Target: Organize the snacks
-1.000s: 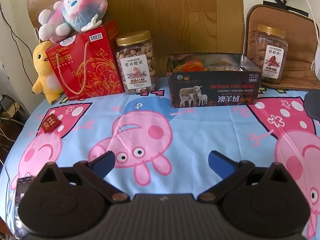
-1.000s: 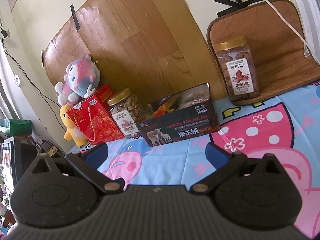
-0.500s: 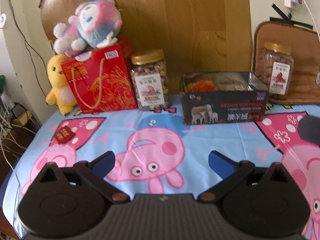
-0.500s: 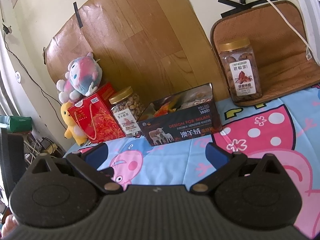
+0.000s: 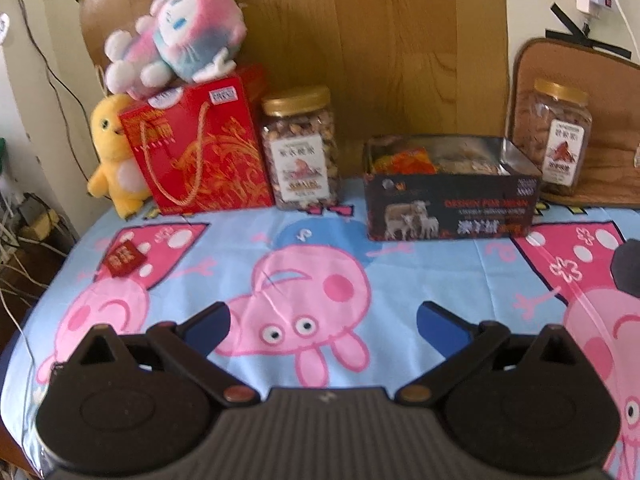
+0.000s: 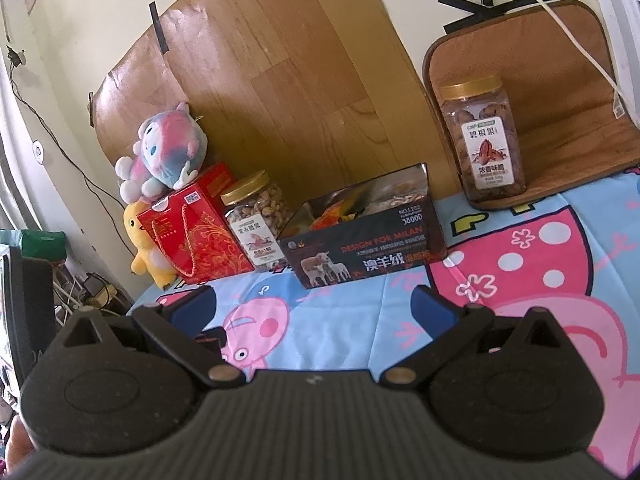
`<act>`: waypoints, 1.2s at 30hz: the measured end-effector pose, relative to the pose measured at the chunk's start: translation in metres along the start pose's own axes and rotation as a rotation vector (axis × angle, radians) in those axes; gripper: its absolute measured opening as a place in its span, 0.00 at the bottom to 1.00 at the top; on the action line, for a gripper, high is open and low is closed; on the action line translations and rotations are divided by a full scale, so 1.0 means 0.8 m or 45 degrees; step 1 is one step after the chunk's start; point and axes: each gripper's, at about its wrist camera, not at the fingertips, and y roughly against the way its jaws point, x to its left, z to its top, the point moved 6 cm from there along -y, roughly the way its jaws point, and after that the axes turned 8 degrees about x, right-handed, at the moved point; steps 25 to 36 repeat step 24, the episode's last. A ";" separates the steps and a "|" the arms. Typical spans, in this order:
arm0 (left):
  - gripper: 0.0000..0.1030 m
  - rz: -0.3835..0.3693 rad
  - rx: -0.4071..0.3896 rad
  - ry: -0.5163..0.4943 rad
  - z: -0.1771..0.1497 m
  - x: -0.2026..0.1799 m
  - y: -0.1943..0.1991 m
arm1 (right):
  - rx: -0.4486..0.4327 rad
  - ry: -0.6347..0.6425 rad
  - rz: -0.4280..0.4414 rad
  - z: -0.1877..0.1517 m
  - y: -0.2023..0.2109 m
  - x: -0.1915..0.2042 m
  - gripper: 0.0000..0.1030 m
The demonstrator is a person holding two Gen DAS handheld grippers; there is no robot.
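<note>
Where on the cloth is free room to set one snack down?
Free: the wide front cloth between the open box and both open grippers, except the small red packet on the left. Crowded: the back row, red bag beside nut jar.

1. The left gripper (image 5: 323,320) is held level and low, pointed forward, with its jaws spread wide apart and nothing gripped between them.
2. Its blue fingertips (image 5: 210,326) are seen well separated, one at each side.
3. The right gripper (image 6: 314,306) is likewise held with its jaws wide apart and nothing between them.
4. The right gripper is tilted slightly, as shown by the slanted view from its wrist.
</note>
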 end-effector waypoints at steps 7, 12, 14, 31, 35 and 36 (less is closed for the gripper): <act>1.00 -0.020 0.023 0.001 -0.003 -0.005 -0.002 | -0.002 -0.014 0.001 -0.002 0.002 -0.004 1.00; 1.00 -0.044 0.036 -0.011 -0.005 -0.011 -0.003 | 0.004 -0.020 0.005 -0.003 0.001 -0.005 1.00; 1.00 -0.069 0.054 -0.005 -0.005 -0.012 -0.005 | 0.004 -0.020 0.007 -0.004 0.001 -0.005 1.00; 1.00 -0.108 0.050 -0.007 -0.007 -0.012 -0.004 | 0.011 -0.002 -0.005 -0.003 -0.001 -0.002 1.00; 1.00 -0.108 0.050 -0.007 -0.007 -0.012 -0.004 | 0.011 -0.002 -0.005 -0.003 -0.001 -0.002 1.00; 1.00 -0.108 0.050 -0.007 -0.007 -0.012 -0.004 | 0.011 -0.002 -0.005 -0.003 -0.001 -0.002 1.00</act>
